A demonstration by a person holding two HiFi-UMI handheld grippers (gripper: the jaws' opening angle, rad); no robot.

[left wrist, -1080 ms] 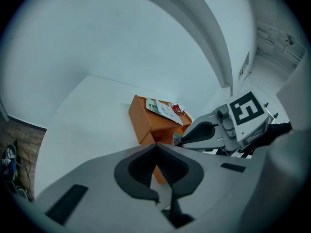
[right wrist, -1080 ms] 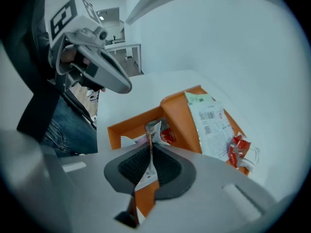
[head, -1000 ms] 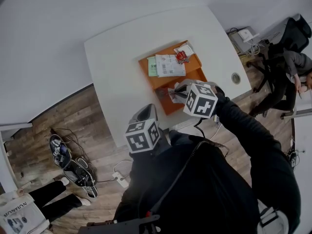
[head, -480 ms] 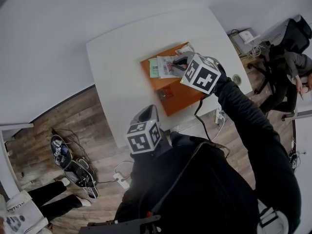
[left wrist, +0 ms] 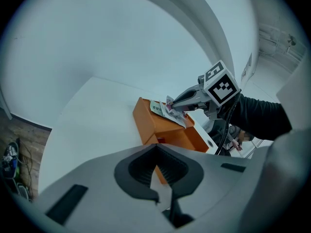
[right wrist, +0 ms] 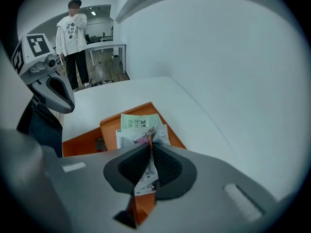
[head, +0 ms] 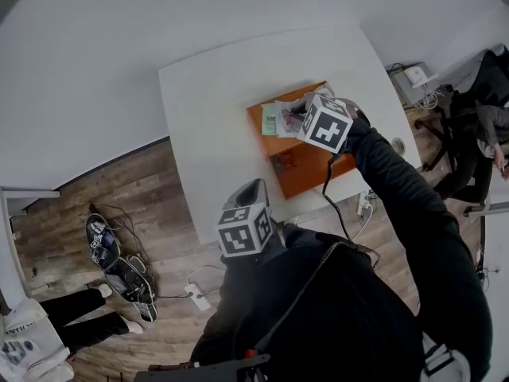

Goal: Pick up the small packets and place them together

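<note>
Head view: packet (right wrist: 146, 175) between (opening) jaws

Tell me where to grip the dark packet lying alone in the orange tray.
The dark packet seems to lie flat on the orange tray floor, close to the wall on the person's left. Probably come from above and pinch the edge facing the tray's middle, because that wall blocks a sideways approach.

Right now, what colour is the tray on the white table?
Orange. The tray shows best in the head view.
</note>
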